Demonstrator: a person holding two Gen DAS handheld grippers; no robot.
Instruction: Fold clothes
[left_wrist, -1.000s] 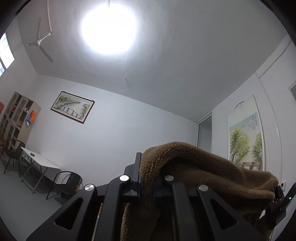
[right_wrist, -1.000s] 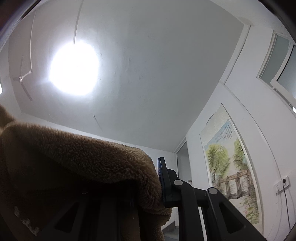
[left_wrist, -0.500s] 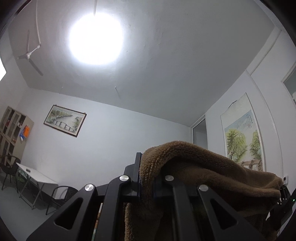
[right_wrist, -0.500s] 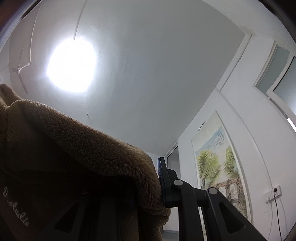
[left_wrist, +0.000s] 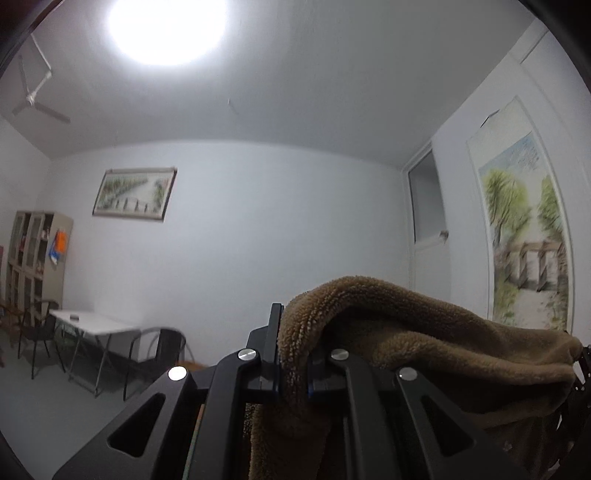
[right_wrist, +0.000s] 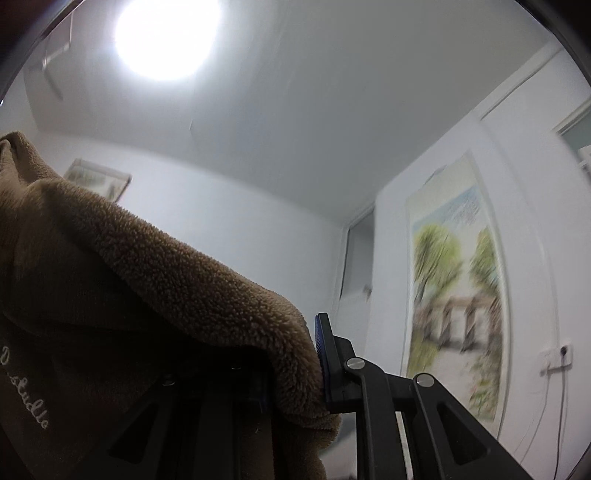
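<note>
Aloft, brown fleece garment (left_wrist: 424, 332), stretched sideways

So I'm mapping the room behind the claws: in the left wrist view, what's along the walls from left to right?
Cabinet → white table → framed picture → door → hanging scroll painting.

One fleece garment (left_wrist: 424, 332), two claws (left_wrist: 293, 363) (right_wrist: 295, 354).

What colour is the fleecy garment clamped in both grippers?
The fleecy garment is plain camel brown, with small white stitched lettering; the right wrist view shows it best.
</note>
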